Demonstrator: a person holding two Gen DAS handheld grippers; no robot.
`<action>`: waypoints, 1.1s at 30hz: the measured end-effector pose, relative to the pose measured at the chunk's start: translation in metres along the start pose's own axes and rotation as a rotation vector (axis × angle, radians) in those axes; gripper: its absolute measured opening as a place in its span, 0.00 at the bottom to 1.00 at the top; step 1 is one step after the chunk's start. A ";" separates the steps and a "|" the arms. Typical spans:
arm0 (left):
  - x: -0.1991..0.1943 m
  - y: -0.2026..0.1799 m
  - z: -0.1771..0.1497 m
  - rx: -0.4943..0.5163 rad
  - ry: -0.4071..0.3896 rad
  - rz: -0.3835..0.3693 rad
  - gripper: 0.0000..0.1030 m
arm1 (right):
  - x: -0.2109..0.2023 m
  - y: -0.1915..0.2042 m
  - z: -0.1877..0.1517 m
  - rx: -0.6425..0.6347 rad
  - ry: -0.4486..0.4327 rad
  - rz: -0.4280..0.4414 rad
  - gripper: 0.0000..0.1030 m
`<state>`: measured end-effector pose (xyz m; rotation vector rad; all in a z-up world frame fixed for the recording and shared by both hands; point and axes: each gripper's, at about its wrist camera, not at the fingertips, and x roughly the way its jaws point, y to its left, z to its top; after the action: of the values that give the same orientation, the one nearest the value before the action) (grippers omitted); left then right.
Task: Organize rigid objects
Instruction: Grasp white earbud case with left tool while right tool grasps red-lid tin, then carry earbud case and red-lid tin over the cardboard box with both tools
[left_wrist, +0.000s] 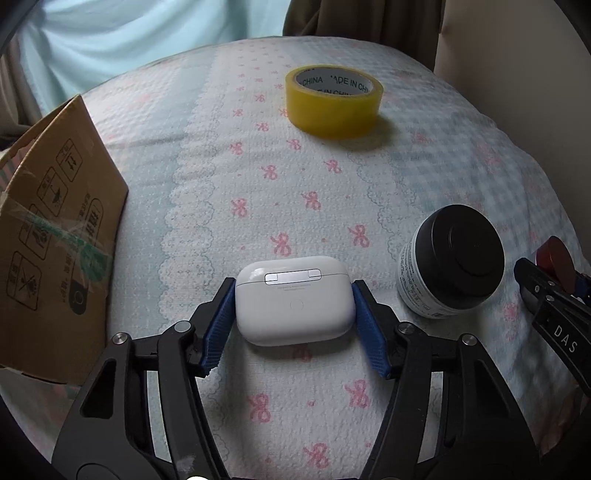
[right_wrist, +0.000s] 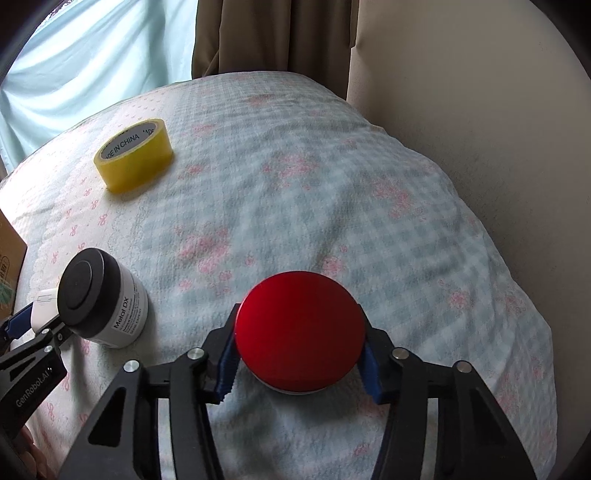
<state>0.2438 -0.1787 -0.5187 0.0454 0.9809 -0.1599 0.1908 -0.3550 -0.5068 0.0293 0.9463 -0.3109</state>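
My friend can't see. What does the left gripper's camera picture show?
The left gripper has its blue pads against both sides of a white earbud case on a bow-patterned bedspread. A black-lidded jar stands to the right, yellow tape roll farther back, cardboard box at left.

a bed surface is covered by a pale quilted bedspread (left_wrist: 229, 177), printed with pink bows, white lace-like bands and a blue-and-white check pattern; the checked part (right_wrist: 332, 206) is seen rumpled into soft folds. behind the bed, a light blue curtain (left_wrist: 122, 40) is hung, and a darker brown curtain (right_wrist: 266, 37) is seen just beside it. a plain beige wall (right_wrist: 480, 110) is met by the far right edge of the bed. pale blue folds of the lighter curtain (right_wrist: 92, 48) are lit from behind. the bedspread is seen to drop away at the wall side, where its edge is curved downward.
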 end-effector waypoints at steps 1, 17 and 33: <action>0.000 0.001 0.000 -0.003 -0.001 -0.004 0.57 | 0.000 0.001 0.000 -0.007 -0.001 -0.005 0.49; -0.046 -0.001 0.010 -0.024 -0.036 -0.051 0.56 | -0.034 -0.016 0.000 0.052 0.005 -0.024 0.48; -0.246 0.026 0.067 -0.100 -0.129 -0.058 0.57 | -0.215 -0.028 0.065 0.076 -0.089 0.029 0.48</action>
<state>0.1684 -0.1324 -0.2784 -0.0841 0.8604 -0.1646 0.1181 -0.3383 -0.2928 0.0978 0.8446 -0.3190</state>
